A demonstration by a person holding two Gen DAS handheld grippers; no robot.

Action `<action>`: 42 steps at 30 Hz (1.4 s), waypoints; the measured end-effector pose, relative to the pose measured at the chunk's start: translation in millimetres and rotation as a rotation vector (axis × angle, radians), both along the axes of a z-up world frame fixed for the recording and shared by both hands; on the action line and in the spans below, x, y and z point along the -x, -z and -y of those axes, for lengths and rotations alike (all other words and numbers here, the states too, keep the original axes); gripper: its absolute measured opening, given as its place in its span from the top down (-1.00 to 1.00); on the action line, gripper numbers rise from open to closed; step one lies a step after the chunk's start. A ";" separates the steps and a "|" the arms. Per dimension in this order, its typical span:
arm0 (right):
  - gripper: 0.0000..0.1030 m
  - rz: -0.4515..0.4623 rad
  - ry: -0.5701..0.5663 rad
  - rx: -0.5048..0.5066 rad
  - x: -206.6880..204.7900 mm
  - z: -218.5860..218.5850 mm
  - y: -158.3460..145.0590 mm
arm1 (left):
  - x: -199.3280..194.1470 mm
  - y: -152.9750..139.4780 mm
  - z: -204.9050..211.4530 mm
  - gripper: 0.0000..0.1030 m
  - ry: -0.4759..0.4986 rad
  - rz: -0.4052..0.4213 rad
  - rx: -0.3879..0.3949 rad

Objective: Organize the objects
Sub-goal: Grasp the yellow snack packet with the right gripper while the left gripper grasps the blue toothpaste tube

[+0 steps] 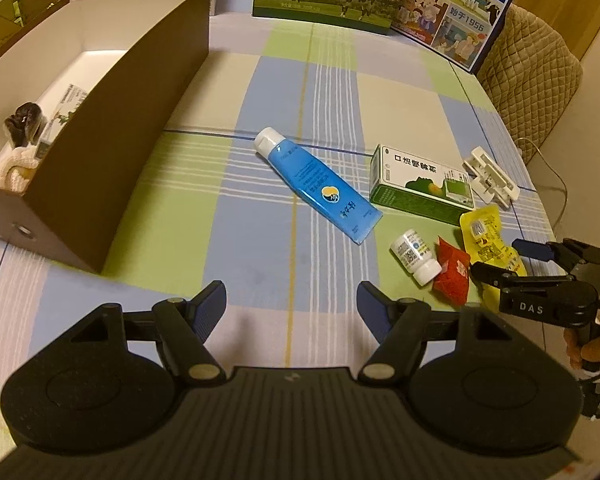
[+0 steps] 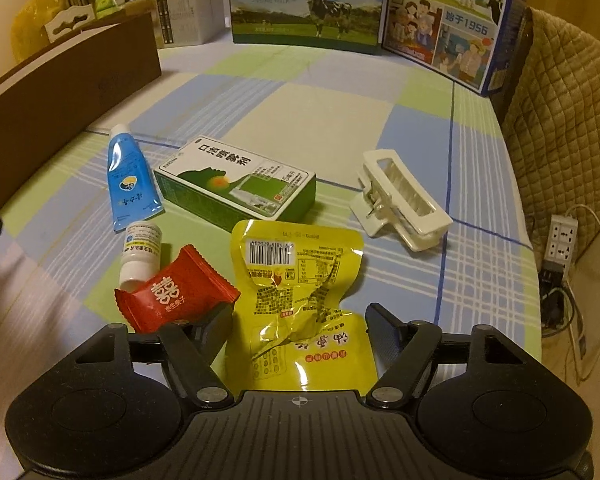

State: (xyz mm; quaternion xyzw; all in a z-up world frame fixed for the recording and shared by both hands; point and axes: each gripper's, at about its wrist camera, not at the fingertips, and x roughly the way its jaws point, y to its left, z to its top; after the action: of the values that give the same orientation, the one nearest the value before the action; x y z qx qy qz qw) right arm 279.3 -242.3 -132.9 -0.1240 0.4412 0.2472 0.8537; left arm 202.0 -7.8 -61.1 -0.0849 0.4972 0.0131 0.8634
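The right gripper [image 2: 296, 320] is standing with its jaws well apart, straddling the lower end of the yellow pouch [image 2: 300, 292]; the pads are not pressing on it, so nothing is held yet. The pouch is lying flat, its long axis running away from the gripper, barcode end pointing toward the green box [image 2: 236, 184]. The left gripper [image 1: 292, 300] is hanging half open over bare tablecloth [image 1: 260, 240], gripping nothing.

Taking the green box as landmark: the red candy wrapper [image 2: 176, 290] is lying in front of it on the near left, touching the pouch's edge and the small white bottle [image 2: 140, 250]. The bottle is lying on its side, cap toward the near edge. The blue tube [image 2: 130, 178] is just to the left of the box, white cap pointing away, crimped end nearer. The white clip [image 2: 400, 200] is sitting to the right of the box, apart from it.

The brown box [image 1: 112, 120] is standing well to the left of the green box and already holding a few things at its near end. I judge the sorting as begun but mostly undone: six items are still lying out on the cloth.
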 end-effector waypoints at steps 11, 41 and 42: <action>-0.20 -0.059 0.158 0.012 13.7 15.4 -5.7 | -37.5 20.9 2.2 -0.33 0.039 -0.025 -0.014; -0.20 -0.079 0.371 0.015 5.3 46.9 -11.7 | -148.2 62.1 17.5 -0.39 0.006 -0.035 -0.103; -0.20 -0.079 0.370 0.015 5.1 47.1 -11.6 | -145.0 61.9 15.9 -0.38 0.012 -0.032 -0.107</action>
State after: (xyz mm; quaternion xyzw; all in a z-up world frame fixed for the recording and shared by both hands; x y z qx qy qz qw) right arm 274.3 -289.4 -121.3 -0.0371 0.4915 0.0874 0.8657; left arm 347.0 -23.7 -122.9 -0.0354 0.5098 0.0357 0.8588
